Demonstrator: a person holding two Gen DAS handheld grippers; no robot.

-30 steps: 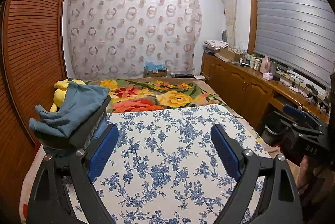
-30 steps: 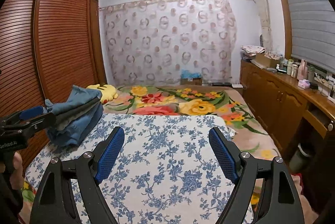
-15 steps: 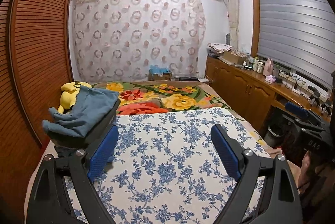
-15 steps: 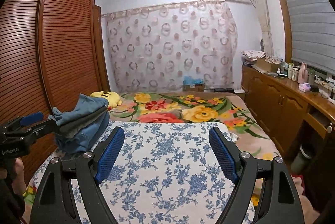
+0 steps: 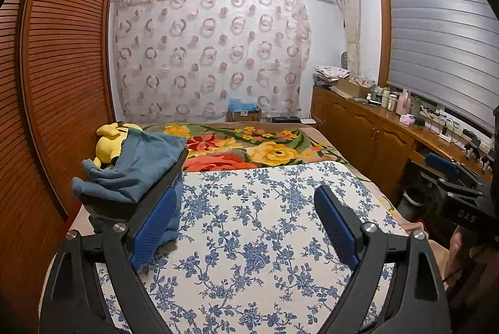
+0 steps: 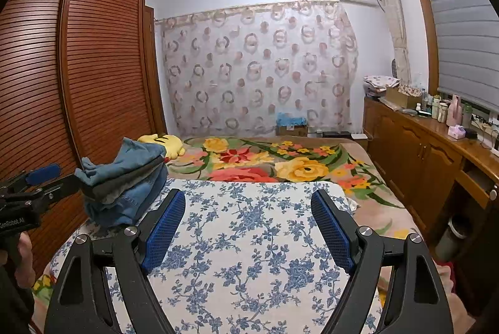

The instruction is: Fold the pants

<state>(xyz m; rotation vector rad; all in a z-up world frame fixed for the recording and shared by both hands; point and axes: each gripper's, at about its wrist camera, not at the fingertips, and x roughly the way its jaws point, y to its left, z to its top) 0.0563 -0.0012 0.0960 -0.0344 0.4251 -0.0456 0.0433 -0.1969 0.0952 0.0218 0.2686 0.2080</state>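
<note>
Bed (image 6: pixel 368 153) bearing floral cloth (image 6: pixel 249 240), pants (image 6: pixel 124 199), plush toy (image 6: pixel 168 143)

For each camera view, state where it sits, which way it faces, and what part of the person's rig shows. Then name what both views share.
Left wrist: sits on the left gripper, facing along the bed toward the curtain; the right gripper shows at right.
Right wrist: sits on the right gripper, facing likewise; the left gripper shows at left.
Shared: bed, curtain, pants, yellow plush.
</note>
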